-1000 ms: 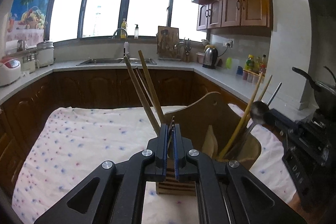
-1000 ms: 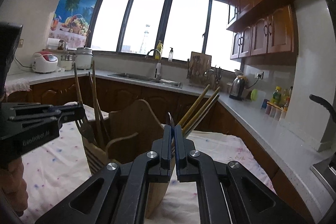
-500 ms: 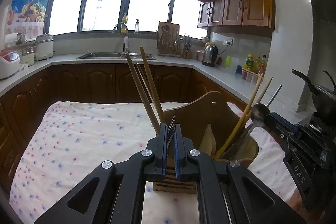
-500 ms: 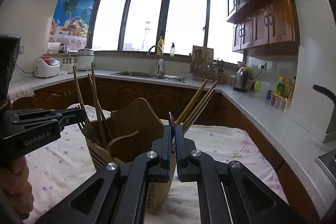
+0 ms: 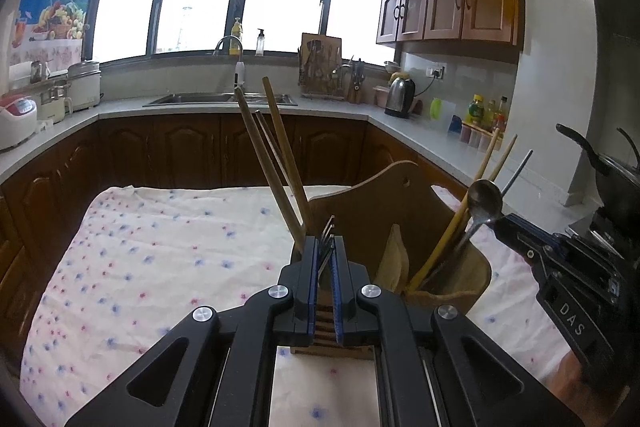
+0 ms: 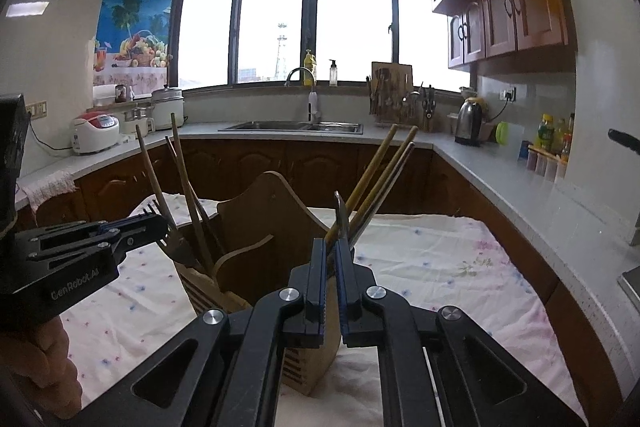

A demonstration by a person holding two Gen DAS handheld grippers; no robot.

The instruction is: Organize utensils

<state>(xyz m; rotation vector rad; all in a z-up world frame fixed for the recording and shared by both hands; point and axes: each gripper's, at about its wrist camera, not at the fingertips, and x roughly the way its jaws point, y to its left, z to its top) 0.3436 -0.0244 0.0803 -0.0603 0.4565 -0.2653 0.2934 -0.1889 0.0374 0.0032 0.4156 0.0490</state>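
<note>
Left wrist view: the left gripper (image 5: 325,247) pinches a fork (image 5: 327,235); only the tines show above its fingers, the handle hidden between the pads. Just beyond the fingers stands the wooden utensil holder (image 5: 400,223), its base covered by the gripper. Its left compartment holds long wooden sticks (image 5: 276,163); its right one holds chopsticks (image 5: 468,203). At the right, the right gripper (image 5: 498,223) pinches a spoon (image 5: 485,197) above that compartment. In the right wrist view the spoon (image 6: 341,215) shows edge-on between the pressed fingers. The holder sits on a flowered cloth (image 5: 160,251), with counter, sink (image 5: 220,99) and windows behind.
</note>
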